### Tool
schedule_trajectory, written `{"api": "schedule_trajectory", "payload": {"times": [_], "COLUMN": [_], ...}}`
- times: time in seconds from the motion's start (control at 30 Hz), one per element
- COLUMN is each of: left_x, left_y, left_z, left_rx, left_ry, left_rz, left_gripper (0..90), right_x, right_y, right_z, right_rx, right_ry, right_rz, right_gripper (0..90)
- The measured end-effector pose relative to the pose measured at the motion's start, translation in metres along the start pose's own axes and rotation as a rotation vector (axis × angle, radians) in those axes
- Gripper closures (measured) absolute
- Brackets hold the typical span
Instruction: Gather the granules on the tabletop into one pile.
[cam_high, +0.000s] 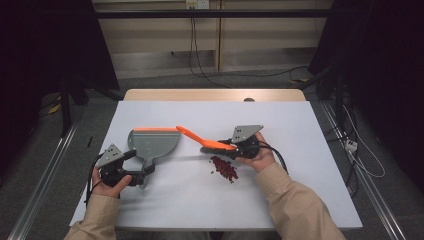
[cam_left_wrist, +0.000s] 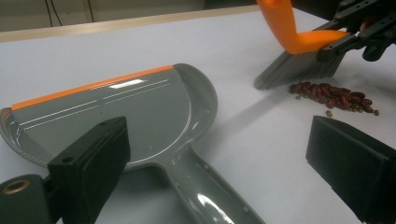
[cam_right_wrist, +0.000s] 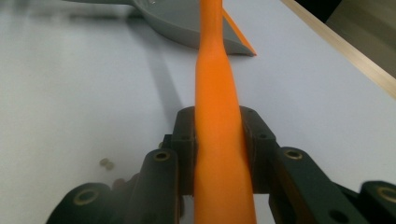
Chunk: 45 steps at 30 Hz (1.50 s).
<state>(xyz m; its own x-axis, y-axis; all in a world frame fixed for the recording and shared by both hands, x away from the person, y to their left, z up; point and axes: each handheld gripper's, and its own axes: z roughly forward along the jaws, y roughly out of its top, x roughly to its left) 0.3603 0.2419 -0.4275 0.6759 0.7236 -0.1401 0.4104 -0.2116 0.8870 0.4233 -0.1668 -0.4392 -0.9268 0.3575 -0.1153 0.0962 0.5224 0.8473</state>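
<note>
A grey dustpan (cam_high: 152, 141) with an orange front lip lies flat on the white table, left of middle, its handle (cam_left_wrist: 205, 196) pointing back toward my left hand. My left gripper (cam_high: 135, 168) stands open, its two jaws wide on either side of that handle and touching neither side of it (cam_left_wrist: 219, 172). My right gripper (cam_high: 229, 146) is shut on the handle of an orange brush (cam_high: 202, 139), both pads pressed against it (cam_right_wrist: 218, 140). The grey bristles (cam_left_wrist: 296, 70) hang just beyond a small pile of red beans (cam_high: 224, 168), (cam_left_wrist: 334, 95).
The white table top (cam_high: 300, 150) has a wooden strip (cam_high: 215, 95) along its far edge. A few small green beans (cam_right_wrist: 107, 163) lie loose beside the red pile. Cables trail from both grippers, and dark floor surrounds the table.
</note>
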Motion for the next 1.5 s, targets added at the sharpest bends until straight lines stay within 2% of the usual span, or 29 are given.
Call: {"api": "schedule_trajectory", "payload": {"times": [0.23,0.4,0.53,0.73,0.9,1.07,1.17,1.23,1.4,1.43,1.5], "left_x": [0.001,0.001,0.001,0.001,0.001,0.002,0.002,0.002,0.001,0.001,0.000], "left_y": [-0.001,-0.001,-0.001,-0.001,-0.001,-0.001,-0.002,-0.002,-0.001,-0.002,-0.002], "left_z": [-0.002,-0.002,-0.002,-0.002,-0.001,-0.001,-0.002,-0.002,-0.001,-0.001,0.000], "left_rx": [0.004,0.004,0.005,0.006,0.006,0.006,0.005,0.005,0.007,0.008,0.009], "left_ry": [0.005,0.007,0.006,0.008,0.006,0.009,0.008,0.008,0.008,0.008,0.006], "left_rz": [0.003,0.001,0.002,0.004,0.003,0.003,0.002,0.002,0.003,0.004,0.004], "left_gripper": [6.1,6.1,6.1,6.1,6.2,6.1,6.1,6.2,6.2,6.2,6.1], "right_x": [0.005,0.007,0.008,0.006,-0.003,-0.001,0.005,0.007,0.014,0.014,0.011], "right_y": [0.001,0.000,0.001,0.002,0.003,0.006,0.007,0.007,0.004,0.004,0.004], "right_z": [-0.003,-0.006,-0.009,-0.011,-0.003,0.011,0.008,0.003,-0.006,-0.007,-0.011], "right_rx": [0.008,0.006,0.011,-0.013,-0.034,-0.032,-0.011,-0.012,-0.013,-0.022,-0.051], "right_ry": [0.040,0.066,0.063,0.051,0.033,0.093,0.115,0.136,0.130,0.109,0.100], "right_rz": [-0.036,-0.030,-0.038,-0.019,-0.012,-0.039,-0.074,-0.077,-0.088,-0.081,-0.056], "right_gripper": [71.2,71.2,71.2,71.2,71.2,71.2,71.2,71.2,71.2,71.2,71.2]}}
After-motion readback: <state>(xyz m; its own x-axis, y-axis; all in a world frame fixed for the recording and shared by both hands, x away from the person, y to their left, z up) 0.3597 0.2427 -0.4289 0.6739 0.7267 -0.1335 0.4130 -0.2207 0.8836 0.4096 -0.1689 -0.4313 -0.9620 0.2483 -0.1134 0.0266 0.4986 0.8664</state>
